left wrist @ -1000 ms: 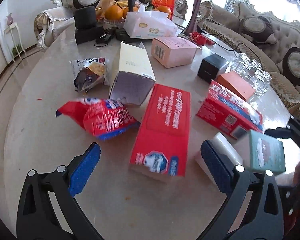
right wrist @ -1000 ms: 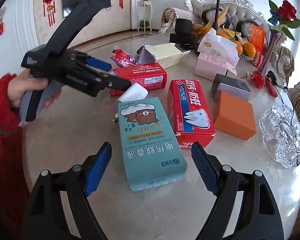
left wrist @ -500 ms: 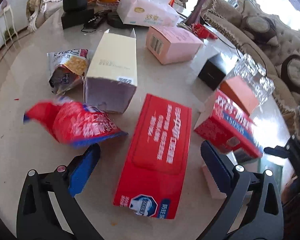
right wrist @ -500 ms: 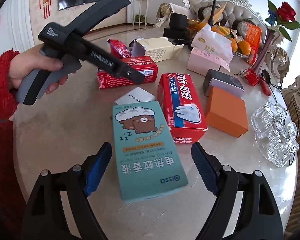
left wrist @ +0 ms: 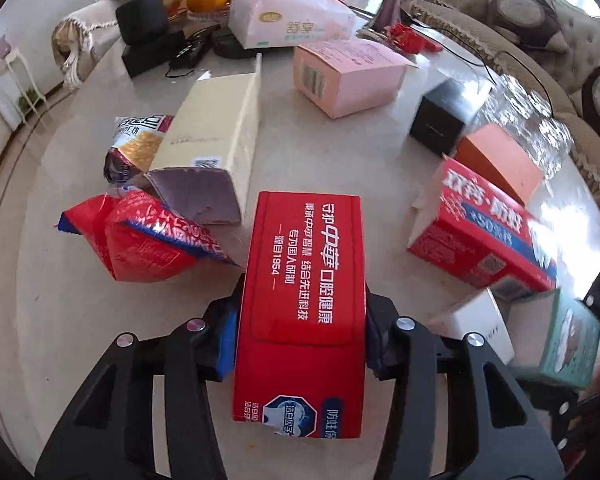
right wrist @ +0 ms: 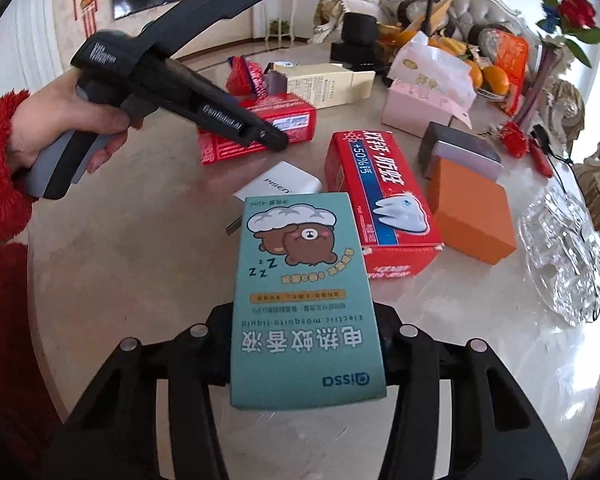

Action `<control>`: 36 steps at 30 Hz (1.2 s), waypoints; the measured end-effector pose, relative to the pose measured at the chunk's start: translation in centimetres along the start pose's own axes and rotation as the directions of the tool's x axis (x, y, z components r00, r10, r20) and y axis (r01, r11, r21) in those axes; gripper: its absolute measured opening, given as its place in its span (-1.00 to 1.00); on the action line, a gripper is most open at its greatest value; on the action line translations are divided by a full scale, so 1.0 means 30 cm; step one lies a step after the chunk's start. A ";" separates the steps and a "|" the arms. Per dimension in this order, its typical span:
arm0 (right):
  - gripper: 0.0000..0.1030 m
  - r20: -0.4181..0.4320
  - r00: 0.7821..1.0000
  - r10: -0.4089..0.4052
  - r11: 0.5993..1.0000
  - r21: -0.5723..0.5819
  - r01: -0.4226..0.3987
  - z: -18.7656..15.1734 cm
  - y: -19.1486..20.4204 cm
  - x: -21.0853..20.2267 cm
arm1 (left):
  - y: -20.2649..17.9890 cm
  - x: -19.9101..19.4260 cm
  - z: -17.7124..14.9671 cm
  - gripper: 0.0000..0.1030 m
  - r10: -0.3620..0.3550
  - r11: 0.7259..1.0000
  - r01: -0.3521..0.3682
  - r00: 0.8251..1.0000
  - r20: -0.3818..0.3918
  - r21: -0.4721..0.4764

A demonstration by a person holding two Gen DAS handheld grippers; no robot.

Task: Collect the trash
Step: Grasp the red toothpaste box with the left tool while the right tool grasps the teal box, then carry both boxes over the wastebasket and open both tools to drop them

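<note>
A long red toothpaste box [left wrist: 304,280] lies on the marble table [left wrist: 60,340]. My left gripper [left wrist: 300,340] straddles its near end, jaws closing, with the blue pads [left wrist: 226,344] pressed against both long sides. The right wrist view shows that gripper [right wrist: 274,142] held by a hand in a red fuzzy sleeve, tips down on the red box [right wrist: 296,120]. A teal mosquito-liquid box with a bear picture [right wrist: 304,264] sits between the closing jaws of my right gripper [right wrist: 306,344], whose fingers press its sides.
Around the red box lie a red snack bag [left wrist: 140,240], an open cream carton [left wrist: 212,140], a second red toothpaste box [left wrist: 480,224], a small white box [left wrist: 476,324], pink [left wrist: 348,72], black [left wrist: 440,116] and orange [left wrist: 500,160] boxes. A glass dish [right wrist: 568,248] stands at the right edge.
Both grippers stood wide open before; now each has closed onto its box. The left one moved forward over the red toothpaste box. The right one stayed put.
</note>
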State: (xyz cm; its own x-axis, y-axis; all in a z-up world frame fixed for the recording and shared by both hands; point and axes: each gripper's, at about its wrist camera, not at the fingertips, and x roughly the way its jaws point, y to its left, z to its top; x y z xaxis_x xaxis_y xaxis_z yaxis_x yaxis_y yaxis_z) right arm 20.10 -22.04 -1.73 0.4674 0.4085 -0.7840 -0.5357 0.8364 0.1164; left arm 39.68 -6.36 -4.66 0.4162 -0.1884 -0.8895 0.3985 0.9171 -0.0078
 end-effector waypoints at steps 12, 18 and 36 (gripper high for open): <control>-0.10 0.126 0.990 0.055 0.968 0.238 -0.084 -0.148 -0.007 -0.196 | 0.021 -0.300 -0.320 -0.07 -0.202 0.958 0.246 0.944 0.263 -0.146; -0.10 0.269 0.958 0.099 0.971 0.182 -0.151 -0.208 0.181 -0.432 | -0.053 -0.537 -0.635 -0.07 -0.240 0.942 0.309 0.895 0.377 -0.132; -0.10 -0.313 0.932 0.182 0.976 0.171 -0.133 -0.614 0.532 0.001 | -0.256 -0.158 -1.257 -0.07 -0.314 0.926 0.268 0.938 -0.145 -0.266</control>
State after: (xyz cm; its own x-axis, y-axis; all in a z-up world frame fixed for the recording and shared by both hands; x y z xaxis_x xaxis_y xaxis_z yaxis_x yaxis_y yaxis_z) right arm -1.39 -15.39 -11.12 0.1183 0.4189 -0.9003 -0.4652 0.8244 0.3225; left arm 3.82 0.75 -17.62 0.1470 -0.4136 -0.8985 0.2633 0.8919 -0.3676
